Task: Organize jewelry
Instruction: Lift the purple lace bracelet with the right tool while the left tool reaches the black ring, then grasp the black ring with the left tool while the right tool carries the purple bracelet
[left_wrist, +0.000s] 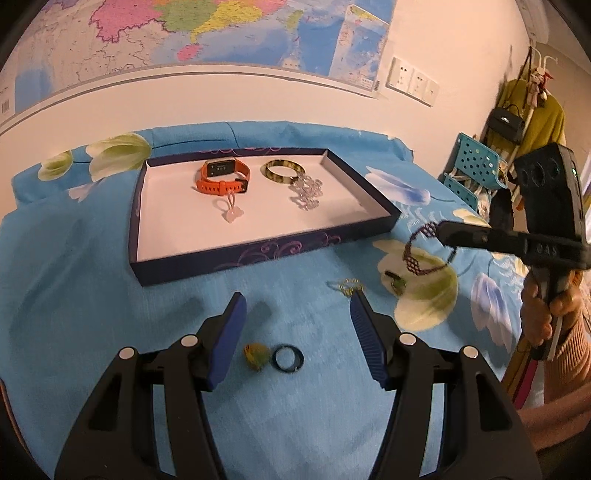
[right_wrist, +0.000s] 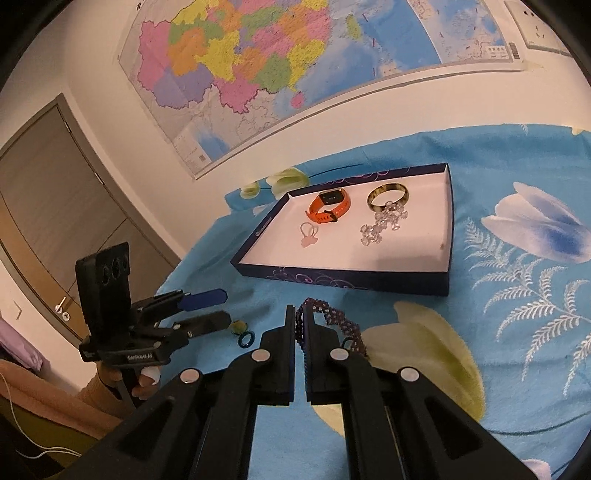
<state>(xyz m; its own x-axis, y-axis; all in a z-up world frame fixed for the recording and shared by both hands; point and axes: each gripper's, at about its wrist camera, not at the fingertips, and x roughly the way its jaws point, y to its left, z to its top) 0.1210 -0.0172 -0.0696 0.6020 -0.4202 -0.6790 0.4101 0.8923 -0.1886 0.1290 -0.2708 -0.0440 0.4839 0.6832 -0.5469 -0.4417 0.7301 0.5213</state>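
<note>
Fingers on the right gripper (right_wrist: 301, 325) are pinching the purple beaded bracelet (left_wrist: 417, 258), lifted off the blue cloth (left_wrist: 74, 258) just beside the tray (left_wrist: 236, 258). Left gripper (left_wrist: 295, 317) is spread wide over a dark ring (left_wrist: 288, 359) and a yellow-green bead (left_wrist: 254, 355). Looks like mid-carry; next I'd swing the bracelet over the tray's near wall onto the bare white floor, clear of the orange watch (left_wrist: 223, 177) and silver chain (left_wrist: 306, 192).

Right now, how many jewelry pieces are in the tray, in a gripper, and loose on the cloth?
In the tray: 4: orange watch, bangle, crystal piece, pink charm
In the right gripper: 1: purple beaded bracelet
Loose on the cloth: 4: dark ring, yellow-green bead, gold piece, green piece
Total: 9
</note>
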